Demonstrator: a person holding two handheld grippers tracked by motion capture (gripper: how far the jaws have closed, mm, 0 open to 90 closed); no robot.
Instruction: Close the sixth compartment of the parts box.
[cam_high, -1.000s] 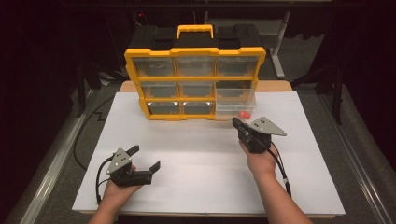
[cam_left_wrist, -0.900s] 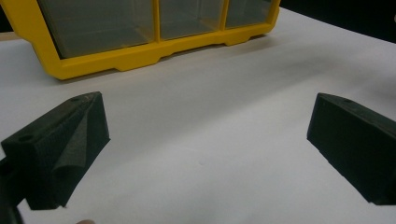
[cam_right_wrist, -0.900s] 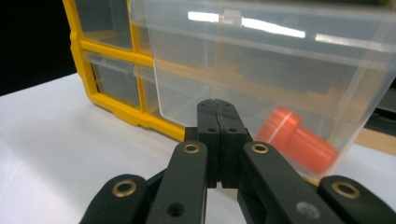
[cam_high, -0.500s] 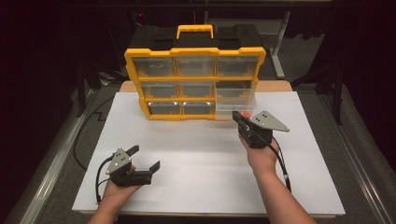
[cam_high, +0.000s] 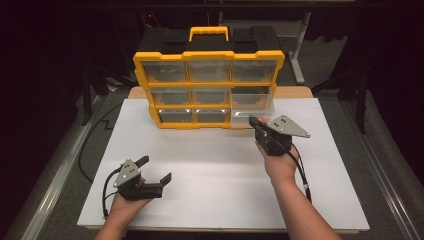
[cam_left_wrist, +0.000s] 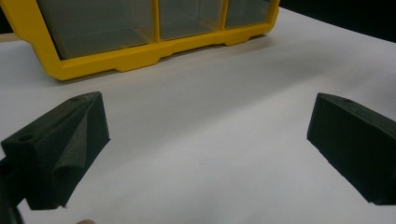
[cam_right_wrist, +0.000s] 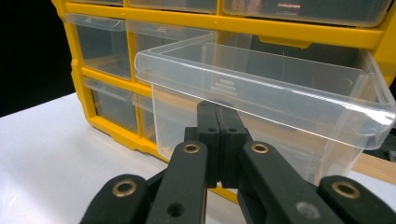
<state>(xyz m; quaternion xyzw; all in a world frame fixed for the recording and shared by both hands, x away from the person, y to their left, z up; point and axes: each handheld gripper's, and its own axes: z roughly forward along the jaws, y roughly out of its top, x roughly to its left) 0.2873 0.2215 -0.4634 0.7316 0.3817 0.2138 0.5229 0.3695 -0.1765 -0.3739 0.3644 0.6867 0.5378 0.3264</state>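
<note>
Since a second ago the right hand-held gripper (cam_high: 253, 121) has edged toward 11 o'clock, pressed together against the pulled-out clear plastic drawer (cam_right_wrist: 261, 88) of the yellow organizer (cam_high: 207, 90); the left hand-held gripper (cam_high: 156, 170) stays spread at the counter's (cam_high: 220, 165) 7 o'clock.

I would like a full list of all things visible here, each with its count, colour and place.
organiser case: one, yellow frame with black top and clear drawers, upright at the far middle of the board.
pulled-out drawer: one, clear, bottom right of the case, sticking out toward the right gripper.
white board: one, white, covering the table.
left gripper: one, black, near left of the board, jaws open.
right gripper: one, black, jaws shut, tips against the drawer front.
hands: two, entering from the bottom edge.
</note>
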